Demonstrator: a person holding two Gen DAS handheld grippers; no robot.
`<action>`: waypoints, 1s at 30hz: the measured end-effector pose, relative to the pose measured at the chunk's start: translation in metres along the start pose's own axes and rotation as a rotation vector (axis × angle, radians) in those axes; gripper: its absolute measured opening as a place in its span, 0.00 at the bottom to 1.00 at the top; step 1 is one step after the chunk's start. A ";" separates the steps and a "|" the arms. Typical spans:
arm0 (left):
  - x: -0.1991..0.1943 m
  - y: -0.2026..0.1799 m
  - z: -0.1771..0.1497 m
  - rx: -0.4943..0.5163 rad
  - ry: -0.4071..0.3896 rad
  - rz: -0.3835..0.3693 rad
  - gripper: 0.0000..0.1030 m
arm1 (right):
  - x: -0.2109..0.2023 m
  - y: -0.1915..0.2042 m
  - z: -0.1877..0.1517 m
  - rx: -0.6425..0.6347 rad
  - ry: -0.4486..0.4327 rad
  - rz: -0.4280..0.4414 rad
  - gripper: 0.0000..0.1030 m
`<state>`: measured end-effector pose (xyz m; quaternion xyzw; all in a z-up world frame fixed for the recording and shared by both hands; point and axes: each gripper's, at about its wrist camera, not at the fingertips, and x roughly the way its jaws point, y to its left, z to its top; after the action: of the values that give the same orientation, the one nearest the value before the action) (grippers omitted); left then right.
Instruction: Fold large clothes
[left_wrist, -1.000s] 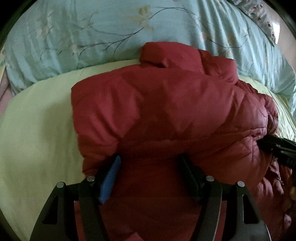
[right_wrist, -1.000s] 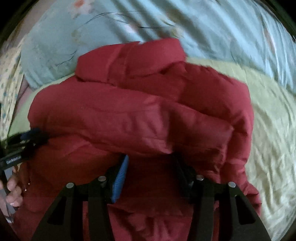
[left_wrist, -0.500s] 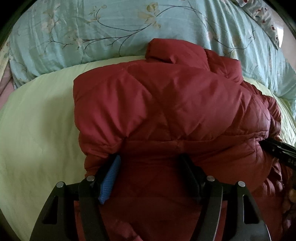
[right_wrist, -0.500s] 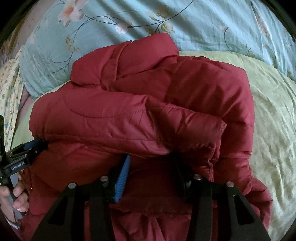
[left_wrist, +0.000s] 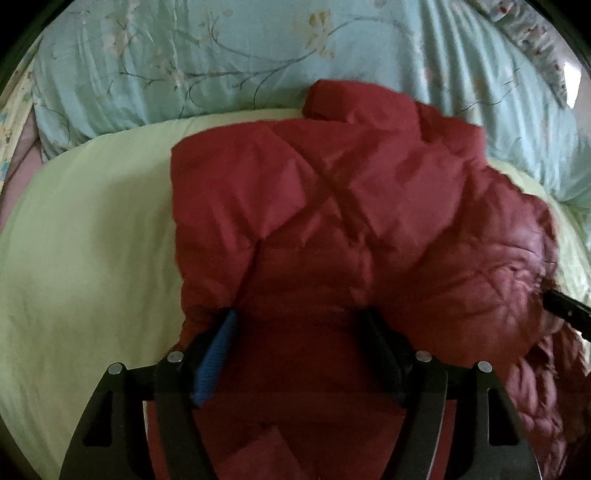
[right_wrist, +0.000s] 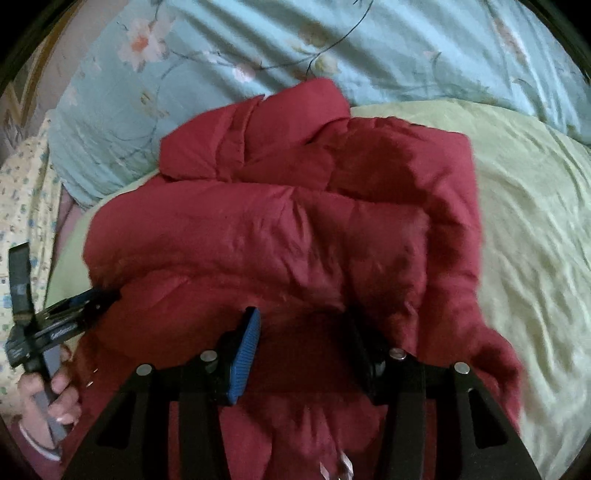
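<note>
A dark red quilted puffer jacket (left_wrist: 332, 221) lies folded in a thick bundle on a pale green sheet (left_wrist: 92, 240), collar toward the pillows. It also shows in the right wrist view (right_wrist: 295, 229). My left gripper (left_wrist: 299, 325) has its fingers pushed under the near fold with a wad of jacket between them. My right gripper (right_wrist: 303, 325) holds the jacket's near edge the same way on the other side. The fingertips of both are hidden in the fabric. The left gripper shows in the right wrist view (right_wrist: 92, 299).
A light blue floral quilt (left_wrist: 221, 55) lies bunched along the far side of the bed, also in the right wrist view (right_wrist: 369, 44). A floral patterned cloth (right_wrist: 22, 206) lies at the left. The green sheet (right_wrist: 535, 240) extends to the right.
Both grippers have moved back toward me a little while holding the jacket. The bundle looks smaller and more of the blue quilt shows.
</note>
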<state>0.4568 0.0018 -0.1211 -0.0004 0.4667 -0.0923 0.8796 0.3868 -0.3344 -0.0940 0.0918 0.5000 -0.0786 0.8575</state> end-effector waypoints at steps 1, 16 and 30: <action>-0.006 0.001 -0.003 0.000 -0.006 -0.008 0.73 | -0.010 -0.001 -0.004 0.003 -0.002 0.005 0.48; -0.118 0.037 -0.116 -0.083 -0.010 -0.002 0.76 | -0.108 -0.022 -0.087 0.102 0.000 0.074 0.69; -0.172 0.086 -0.194 -0.193 0.072 0.003 0.76 | -0.175 -0.061 -0.144 0.181 -0.019 -0.057 0.78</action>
<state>0.2171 0.1305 -0.0971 -0.0812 0.5050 -0.0455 0.8581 0.1665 -0.3517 -0.0160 0.1540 0.4853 -0.1490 0.8477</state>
